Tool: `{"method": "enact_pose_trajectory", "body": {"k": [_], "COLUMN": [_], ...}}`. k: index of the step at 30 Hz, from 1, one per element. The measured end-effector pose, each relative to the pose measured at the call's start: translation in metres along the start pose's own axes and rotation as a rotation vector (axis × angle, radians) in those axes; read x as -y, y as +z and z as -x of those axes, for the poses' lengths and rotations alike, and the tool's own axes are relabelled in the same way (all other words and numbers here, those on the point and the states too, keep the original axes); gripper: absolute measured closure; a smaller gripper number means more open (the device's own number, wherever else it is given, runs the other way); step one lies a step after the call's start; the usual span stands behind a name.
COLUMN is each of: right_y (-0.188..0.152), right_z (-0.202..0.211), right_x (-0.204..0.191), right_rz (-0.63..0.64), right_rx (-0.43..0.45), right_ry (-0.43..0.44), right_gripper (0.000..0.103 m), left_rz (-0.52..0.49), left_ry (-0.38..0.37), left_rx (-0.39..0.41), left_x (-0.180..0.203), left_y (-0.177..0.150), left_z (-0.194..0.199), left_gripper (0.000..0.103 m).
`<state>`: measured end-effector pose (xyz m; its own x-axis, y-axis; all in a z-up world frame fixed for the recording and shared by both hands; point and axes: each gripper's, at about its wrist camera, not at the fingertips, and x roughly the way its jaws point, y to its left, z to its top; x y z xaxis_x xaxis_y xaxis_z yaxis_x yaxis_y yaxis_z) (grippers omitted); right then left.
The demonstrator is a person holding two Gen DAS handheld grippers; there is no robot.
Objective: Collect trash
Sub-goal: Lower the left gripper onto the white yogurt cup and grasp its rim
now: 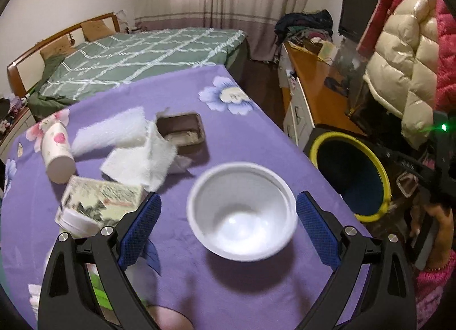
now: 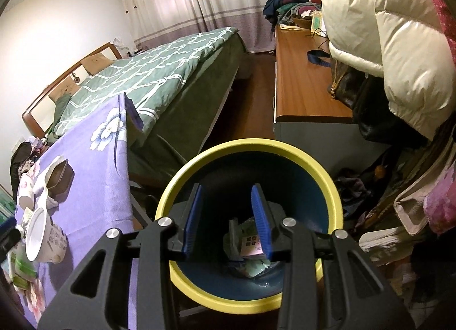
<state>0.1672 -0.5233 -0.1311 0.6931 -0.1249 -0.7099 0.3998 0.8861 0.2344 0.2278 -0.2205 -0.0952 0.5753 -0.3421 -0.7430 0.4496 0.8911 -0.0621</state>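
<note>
A white paper bowl (image 1: 242,210) stands on the purple flowered tablecloth (image 1: 250,136). My left gripper (image 1: 228,221) is open, its blue pads (image 1: 142,224) on either side of the bowl, apart from it. The bowl also shows in the right wrist view (image 2: 42,236). Behind it lie white tissues (image 1: 134,147), a brown tray (image 1: 182,130), a tipped paper cup (image 1: 57,153), a printed box (image 1: 102,199) and a white jar (image 1: 74,221). My right gripper (image 2: 226,216) is open and empty above the yellow-rimmed bin (image 2: 248,216), which holds wrappers (image 2: 250,247).
The bin (image 1: 350,170) stands on the floor just off the table's right edge. A wooden dresser (image 1: 313,79) and hanging jackets (image 1: 404,73) are to the right. A green-covered bed (image 1: 136,56) lies beyond the table.
</note>
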Motion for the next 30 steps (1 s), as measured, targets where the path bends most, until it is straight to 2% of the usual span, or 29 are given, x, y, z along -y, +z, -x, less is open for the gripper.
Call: {"method": "enact_pose_trajectory", "body": {"k": [6, 11, 17, 24, 30], "right_y": [-0.001, -0.001, -0.002, -0.003, -0.004], "right_z": [-0.001, -0.002, -0.005, -0.007, -0.007], "right_x": [-0.002, -0.003, -0.002, -0.001, 0.0], "right_rz": [0.001, 0.003, 0.004, -0.001, -0.007], "right_rx": [-0.002, -0.005, -0.011, -0.017, -0.017], "right_ry": [0.021, 0.037, 0.049, 0.063, 0.065], "right_gripper": [0.068, 0.066, 0.065, 0.065, 0.065], "left_rz": [-0.01, -0.048, -0.016, 0.0, 0.001], "left_ry": [-0.052, 0.031, 0.129, 0.096, 0.102], "left_rx": [-0.043, -0.038, -0.032, -0.08, -0.072], "left_x": [0.017, 0.027, 0.022, 0.024, 0.026], "left_y": [-0.018, -0.018, -0.018, -0.021, -0.024], "left_z": [-0.003, -0.012, -0.012, -0.028, -0.033], "left_gripper": [0.009, 0.007, 0.006, 0.005, 0.005]}}
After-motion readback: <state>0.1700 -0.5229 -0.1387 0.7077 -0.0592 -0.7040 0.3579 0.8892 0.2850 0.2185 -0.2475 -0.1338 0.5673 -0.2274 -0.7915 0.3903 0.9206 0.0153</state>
